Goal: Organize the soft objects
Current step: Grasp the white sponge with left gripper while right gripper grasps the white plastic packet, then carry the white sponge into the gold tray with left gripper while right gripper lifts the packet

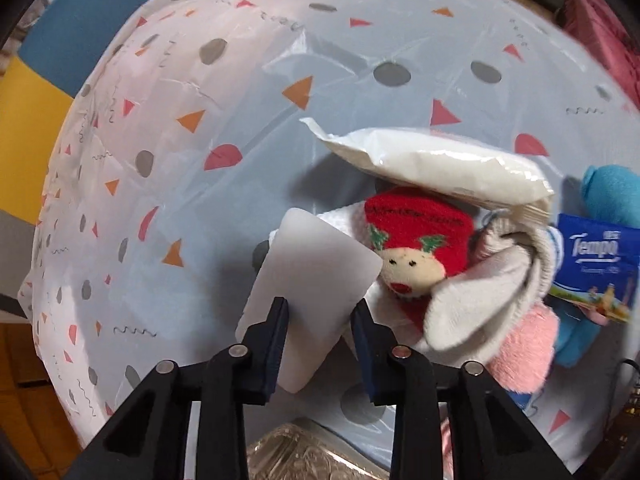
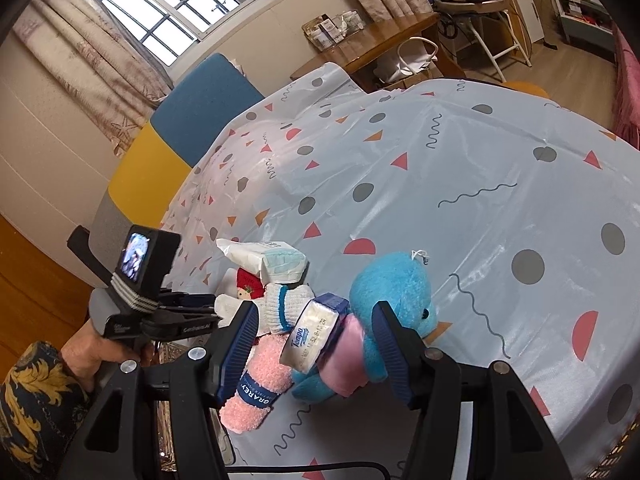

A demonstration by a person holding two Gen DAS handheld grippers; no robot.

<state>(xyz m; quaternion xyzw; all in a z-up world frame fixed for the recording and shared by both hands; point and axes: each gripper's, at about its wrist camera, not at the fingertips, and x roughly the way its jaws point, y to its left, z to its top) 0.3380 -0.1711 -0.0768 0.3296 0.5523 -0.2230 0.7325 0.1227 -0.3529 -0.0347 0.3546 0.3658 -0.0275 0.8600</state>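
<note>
Left claw (image 1: 319,306) pointed steeply down, fingers a narrow gap apart over a translucent white sheet (image 1: 312,264); cannot tell whether clamped on it. Right claw (image 2: 315,308) apart, framing a Tempo tissue pack (image 2: 310,330) without visible contact. Soft things heaped at the near edge of the patterned surface (image 1: 200,120): white wipes pack (image 1: 432,168) on top, red reindeer sock (image 1: 416,236) beneath, white sock (image 1: 480,304) just right of it, pink fluffy sock (image 1: 524,356) nearest, blue plush bird (image 2: 396,288) far right.
</note>
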